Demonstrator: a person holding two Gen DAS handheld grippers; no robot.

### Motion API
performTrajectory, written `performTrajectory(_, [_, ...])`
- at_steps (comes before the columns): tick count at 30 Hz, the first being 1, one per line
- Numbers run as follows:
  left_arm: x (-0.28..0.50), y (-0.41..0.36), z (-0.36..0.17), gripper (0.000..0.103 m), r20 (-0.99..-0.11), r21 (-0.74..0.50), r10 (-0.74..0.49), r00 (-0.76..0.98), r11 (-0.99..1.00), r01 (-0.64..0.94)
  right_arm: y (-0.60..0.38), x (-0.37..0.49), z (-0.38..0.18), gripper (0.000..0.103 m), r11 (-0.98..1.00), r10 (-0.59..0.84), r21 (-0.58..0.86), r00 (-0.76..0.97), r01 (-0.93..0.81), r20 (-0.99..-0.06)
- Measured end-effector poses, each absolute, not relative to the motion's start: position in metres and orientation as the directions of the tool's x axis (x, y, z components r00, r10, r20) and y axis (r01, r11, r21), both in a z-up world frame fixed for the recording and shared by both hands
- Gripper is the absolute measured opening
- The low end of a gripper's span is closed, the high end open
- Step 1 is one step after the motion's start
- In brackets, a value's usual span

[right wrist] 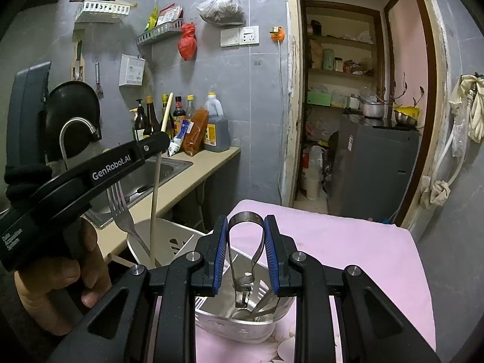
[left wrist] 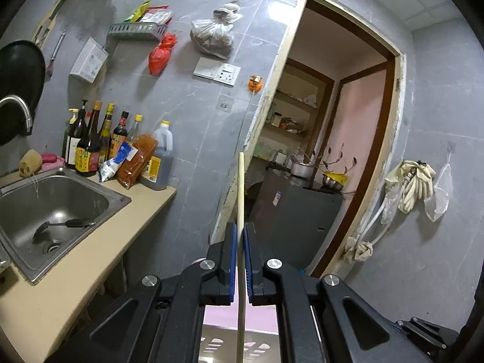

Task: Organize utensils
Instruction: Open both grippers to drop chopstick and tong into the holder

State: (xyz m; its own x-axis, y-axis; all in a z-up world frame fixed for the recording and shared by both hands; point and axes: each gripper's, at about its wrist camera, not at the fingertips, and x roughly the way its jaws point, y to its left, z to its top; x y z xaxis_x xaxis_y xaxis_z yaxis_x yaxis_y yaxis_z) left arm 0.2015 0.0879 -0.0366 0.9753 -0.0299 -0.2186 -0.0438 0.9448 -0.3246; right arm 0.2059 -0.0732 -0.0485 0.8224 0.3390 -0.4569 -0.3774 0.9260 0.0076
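Both grippers sit closest: the right gripper (right wrist: 245,252) squeezes metal tongs (right wrist: 246,260), arms pressed together, above the holder (right wrist: 242,323) on the pink table's (right wrist: 348,257) near edge; the left gripper (left wrist: 240,260) clamps an upright chopstick (left wrist: 240,199).

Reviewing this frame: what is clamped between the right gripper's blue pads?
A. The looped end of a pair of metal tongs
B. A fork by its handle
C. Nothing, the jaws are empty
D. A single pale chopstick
A: in the right wrist view the right gripper pinches the bent loop of the metal tongs, whose arms hang down into the metal holder on the pink cloth.
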Motion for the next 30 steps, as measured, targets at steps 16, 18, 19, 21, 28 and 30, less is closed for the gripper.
performTrajectory(16, [0.18,0.093,-0.024,0.037,-0.309,-0.276,-0.08,0.948,0.961,-0.009,-0.098,0.189,-0.027,0.03,0.953,0.291,0.058,0.852,-0.296,-0.435])
performTrajectory(18, [0.177,0.093,-0.023,0.04,-0.319,-0.277,-0.069,0.945,0.96,-0.024,-0.103,0.187,-0.024,0.031,0.956,0.284,0.062,0.854,-0.286,-0.436])
performTrajectory(19, [0.175,0.093,-0.022,0.04,-0.322,-0.281,-0.067,0.944,0.959,-0.028,-0.105,0.185,-0.023,0.031,0.957,0.281,0.061,0.856,-0.283,-0.434])
performTrajectory(21, [0.171,0.093,-0.02,0.042,-0.326,-0.285,-0.063,0.943,0.958,-0.034,-0.109,0.181,-0.019,0.031,0.959,0.275,0.058,0.861,-0.277,-0.428])
performTrajectory(28, [0.156,0.085,-0.009,0.071,-0.33,-0.279,-0.058,0.942,0.959,-0.038,-0.13,0.161,-0.002,0.052,0.973,0.23,0.066,0.894,-0.221,-0.384])
performTrajectory(30, [0.15,0.077,-0.003,0.081,-0.327,-0.25,-0.049,0.944,0.967,-0.036,-0.14,0.156,0.005,0.058,0.978,0.21,0.073,0.905,-0.197,-0.369])
